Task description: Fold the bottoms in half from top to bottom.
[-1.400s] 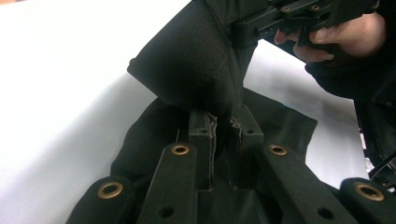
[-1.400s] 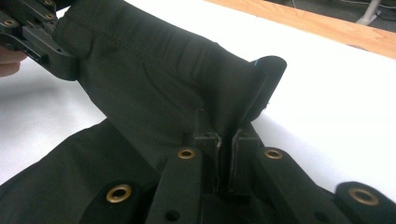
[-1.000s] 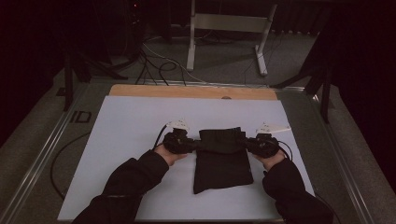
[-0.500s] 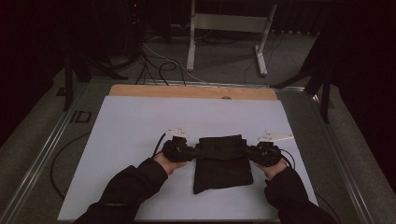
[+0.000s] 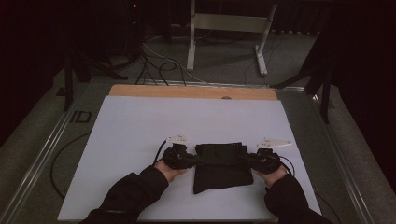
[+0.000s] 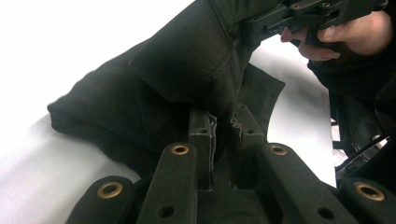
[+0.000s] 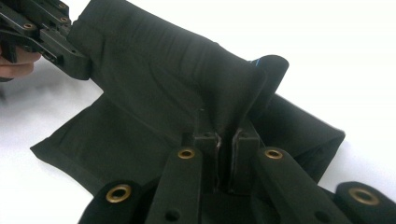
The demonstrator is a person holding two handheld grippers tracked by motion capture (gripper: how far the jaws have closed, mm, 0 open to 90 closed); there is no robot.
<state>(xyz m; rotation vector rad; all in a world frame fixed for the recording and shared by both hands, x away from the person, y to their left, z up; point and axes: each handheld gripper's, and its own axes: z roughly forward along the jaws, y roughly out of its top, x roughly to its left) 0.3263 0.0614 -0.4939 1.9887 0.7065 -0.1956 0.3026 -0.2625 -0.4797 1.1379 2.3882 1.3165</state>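
Black cloth [image 5: 223, 165] lies on the white board [image 5: 140, 140] near the person's edge, folded – its far edge lifted and stretched between the two grippers. Left gripper [image 5: 187, 158] clamps the cloth's left end; in the left gripper view the jaws stand nearly together with a fold of the fabric [image 6: 187, 70] pinched between them. Right gripper [image 5: 254, 160] clamps the right end the same way; the right gripper view shows its narrow jaws biting the bunched cloth [image 7: 187, 84], with the left gripper [image 7: 51, 37] gripping the far corner. Lower part of the cloth rests flat on the board, below the raised strip.

Versus a second ago: both hands have come nearer to the person and a bit lower – the gripped edge now sits further down over the flat part, so less of that lower part shows. Grip unchanged on both sides, cloth pulled taut between them as before. Wooden strip [image 5: 187, 92] at the board's far edge, same spot.
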